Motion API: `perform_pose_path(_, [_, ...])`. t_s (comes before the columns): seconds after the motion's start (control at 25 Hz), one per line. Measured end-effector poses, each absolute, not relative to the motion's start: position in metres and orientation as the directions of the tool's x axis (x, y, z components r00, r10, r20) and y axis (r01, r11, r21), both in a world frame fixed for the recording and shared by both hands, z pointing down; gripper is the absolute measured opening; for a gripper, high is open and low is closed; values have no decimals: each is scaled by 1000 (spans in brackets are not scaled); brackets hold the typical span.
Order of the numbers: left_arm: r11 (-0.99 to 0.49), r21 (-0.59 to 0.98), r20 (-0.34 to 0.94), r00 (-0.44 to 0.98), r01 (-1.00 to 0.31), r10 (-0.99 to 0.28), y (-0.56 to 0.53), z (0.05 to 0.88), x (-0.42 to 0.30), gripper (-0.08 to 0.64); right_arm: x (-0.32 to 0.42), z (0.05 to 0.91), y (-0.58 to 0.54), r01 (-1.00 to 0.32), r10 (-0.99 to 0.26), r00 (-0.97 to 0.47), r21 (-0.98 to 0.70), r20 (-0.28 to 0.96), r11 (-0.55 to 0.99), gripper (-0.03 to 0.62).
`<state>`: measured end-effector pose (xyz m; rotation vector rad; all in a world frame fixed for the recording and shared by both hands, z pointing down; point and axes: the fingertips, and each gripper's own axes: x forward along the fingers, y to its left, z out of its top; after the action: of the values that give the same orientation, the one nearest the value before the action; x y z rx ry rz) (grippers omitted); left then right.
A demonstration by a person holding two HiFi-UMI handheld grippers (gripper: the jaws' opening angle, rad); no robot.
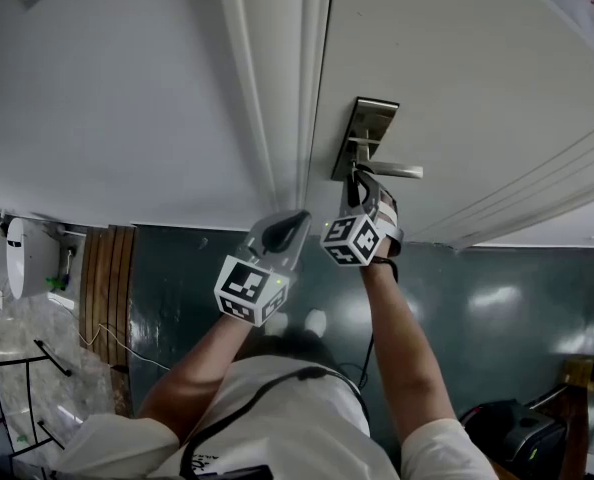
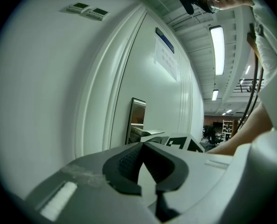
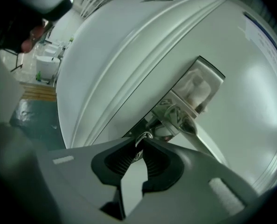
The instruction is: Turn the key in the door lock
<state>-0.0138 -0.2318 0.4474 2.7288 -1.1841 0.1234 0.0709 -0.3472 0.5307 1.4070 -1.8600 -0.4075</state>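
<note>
Right gripper on the key below the door handle, left gripper empty beside the door edge.

The tall white panelled door (image 1: 457, 88) carries a rectangular brushed-metal lock plate (image 1: 369, 128) with a silver lever handle (image 1: 395, 171) pointing right. The grey right gripper (image 1: 358, 183) reaches up to the plate's lower end, just under that handle, its jaws pinching the small silver metal key (image 3: 141, 138). The grey left gripper (image 1: 301, 218) hangs near the door's edge moulding, apart from the plate, its jaws pressed together with nothing between them.
</note>
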Motion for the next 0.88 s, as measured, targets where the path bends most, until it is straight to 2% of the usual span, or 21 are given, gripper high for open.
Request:
perform_pose_path(0.24, [-673, 119, 135, 683, -730, -718, -230, 445, -14, 6, 67, 536, -345, -468, -920, -91, 799, 380, 377, 61])
perform_pose_path(0.56, [-675, 120, 127, 686, -728, -717, -225, 442, -14, 6, 67, 540, -344, -207, -926, -70, 902, 372, 378, 67])
perform_pose_path(0.88, [-672, 115, 123, 681, -732, -722, -220, 440, -17, 6, 68, 541, -342, -233, -912, -59, 883, 405, 407, 82])
